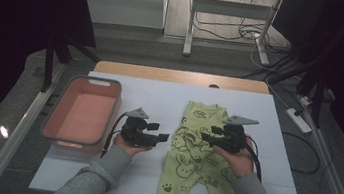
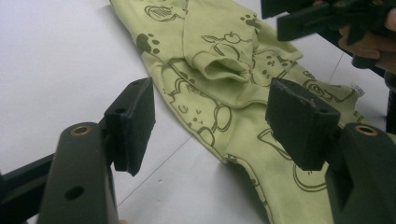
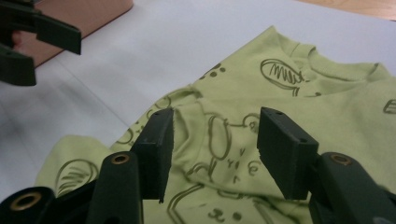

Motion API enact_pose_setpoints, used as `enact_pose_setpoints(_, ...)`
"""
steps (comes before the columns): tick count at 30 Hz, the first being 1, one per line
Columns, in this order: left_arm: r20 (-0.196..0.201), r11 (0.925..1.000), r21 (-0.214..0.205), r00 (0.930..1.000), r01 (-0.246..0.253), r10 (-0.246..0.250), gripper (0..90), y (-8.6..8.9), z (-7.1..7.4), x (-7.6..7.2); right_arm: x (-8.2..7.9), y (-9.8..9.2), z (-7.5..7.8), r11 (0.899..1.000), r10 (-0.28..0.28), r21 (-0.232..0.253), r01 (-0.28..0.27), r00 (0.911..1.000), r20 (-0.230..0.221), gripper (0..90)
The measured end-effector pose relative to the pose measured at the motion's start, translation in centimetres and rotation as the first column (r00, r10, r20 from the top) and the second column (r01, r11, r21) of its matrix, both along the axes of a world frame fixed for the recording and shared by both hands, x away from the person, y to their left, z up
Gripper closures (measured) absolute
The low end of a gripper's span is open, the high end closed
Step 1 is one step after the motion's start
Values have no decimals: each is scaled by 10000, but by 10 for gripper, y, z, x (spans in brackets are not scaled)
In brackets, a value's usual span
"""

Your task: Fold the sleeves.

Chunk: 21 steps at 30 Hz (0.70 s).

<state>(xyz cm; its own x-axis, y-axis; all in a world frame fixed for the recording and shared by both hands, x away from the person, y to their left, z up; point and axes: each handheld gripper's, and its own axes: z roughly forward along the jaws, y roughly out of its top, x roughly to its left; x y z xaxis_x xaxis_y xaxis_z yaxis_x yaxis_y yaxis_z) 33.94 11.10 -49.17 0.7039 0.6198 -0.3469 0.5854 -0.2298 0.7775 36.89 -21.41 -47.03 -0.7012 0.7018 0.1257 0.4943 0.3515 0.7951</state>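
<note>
White tabletop [image 1: 114, 175], soft printed green romper [image 1: 198, 151]

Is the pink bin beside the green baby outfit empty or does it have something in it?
Empty. In the high view the pink bin shows only its bare floor, while the green baby outfit lies outside it on the white table.

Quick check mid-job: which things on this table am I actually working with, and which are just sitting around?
In the job:
- green baby romper, flat on the white table cover, sleeve folded in
- right gripper, open above the romper
- left gripper, open, beside the romper

Lying about:
- pink bin, to the left, nothing visible inside
- white frame and cables on the floor beyond the table
</note>
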Motion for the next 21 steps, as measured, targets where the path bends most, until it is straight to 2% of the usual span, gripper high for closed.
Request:
enact_pose_setpoints(12, 7, 10000, 15, 10000, 21, -21, 333, -1, -1, 1, -36, -8, 3, 9997, 212, 81, -214, 9994, 283, 459)
enact_pose_setpoints(21, 30, 10000, 20, 10000, 10, -10, 333, -2, -1, 1, -45, -7, 2, 9991, 401, 149, -408, 9981, 463, 458)
